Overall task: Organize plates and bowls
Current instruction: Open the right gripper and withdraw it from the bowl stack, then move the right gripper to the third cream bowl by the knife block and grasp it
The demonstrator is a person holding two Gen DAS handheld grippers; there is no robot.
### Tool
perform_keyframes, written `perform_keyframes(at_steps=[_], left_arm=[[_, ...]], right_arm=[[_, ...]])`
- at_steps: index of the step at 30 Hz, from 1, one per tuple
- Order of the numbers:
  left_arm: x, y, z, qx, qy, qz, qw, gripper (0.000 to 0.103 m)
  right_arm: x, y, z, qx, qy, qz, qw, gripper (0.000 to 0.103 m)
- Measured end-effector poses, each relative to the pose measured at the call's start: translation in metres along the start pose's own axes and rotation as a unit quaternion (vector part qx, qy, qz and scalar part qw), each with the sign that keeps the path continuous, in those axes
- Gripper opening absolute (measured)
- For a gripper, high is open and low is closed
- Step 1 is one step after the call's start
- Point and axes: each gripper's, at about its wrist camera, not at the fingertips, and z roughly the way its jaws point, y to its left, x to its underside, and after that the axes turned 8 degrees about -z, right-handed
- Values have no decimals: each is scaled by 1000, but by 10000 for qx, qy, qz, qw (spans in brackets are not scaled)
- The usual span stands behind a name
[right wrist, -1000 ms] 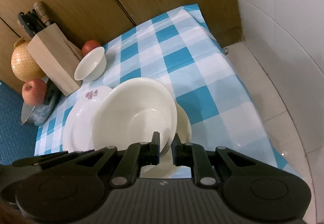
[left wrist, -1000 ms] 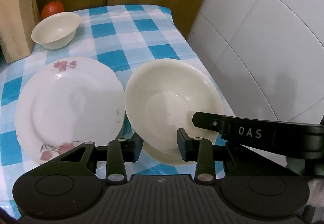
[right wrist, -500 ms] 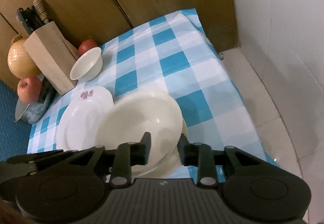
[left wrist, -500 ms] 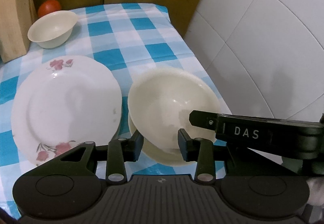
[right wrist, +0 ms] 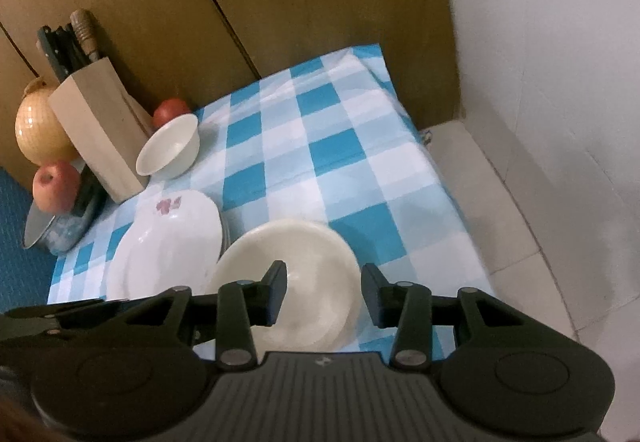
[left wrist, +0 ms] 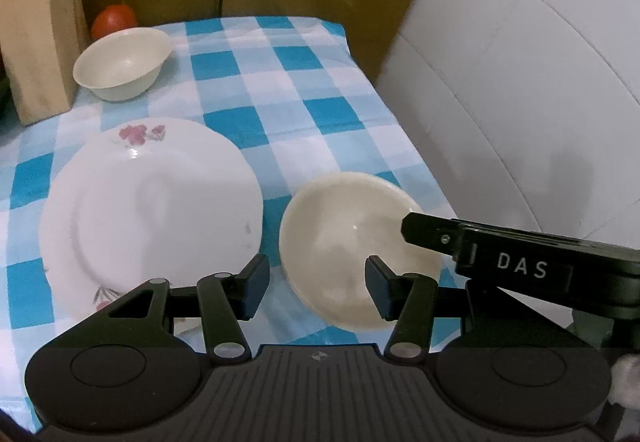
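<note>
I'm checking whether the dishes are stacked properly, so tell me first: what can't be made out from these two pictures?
- Near rim of the large cream bowl: hidden by the open left tongs and the right tongs' body in the left wrist view.
- What lies under that bowl: blurred in the right wrist view, behind the open right tongs.
- Knife block: cut off by the left wrist view's edge.

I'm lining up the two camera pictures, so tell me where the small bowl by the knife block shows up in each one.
Left wrist view: small bowl upper left, just right of the knife block.
Right wrist view: small bowl left of centre, against the knife block.
Shared landmark: the red tomato just behind the bowl.
</note>
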Motion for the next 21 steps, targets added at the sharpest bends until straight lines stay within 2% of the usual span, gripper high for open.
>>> perform_keyframes(at_steps=[5,10,14,21], left_arm=[[-10,10,-9,37,-115,-178,9998,62],[-29,35,-22,-30,-372,-579,9976,64],[-53,65,-27,-392,-639,-1010,9921,65],[-95,116,-19,-781,-811,-1683,9793,65]], right_arm=[[-11,4,3,-24,-88,-46,9999,39],[-36,26,18,-170,-84,-233,9995,39],[-66,55,39,-340,-92,-425,9985,39],[-113,99,88,-537,-67,-532,9971,39]])
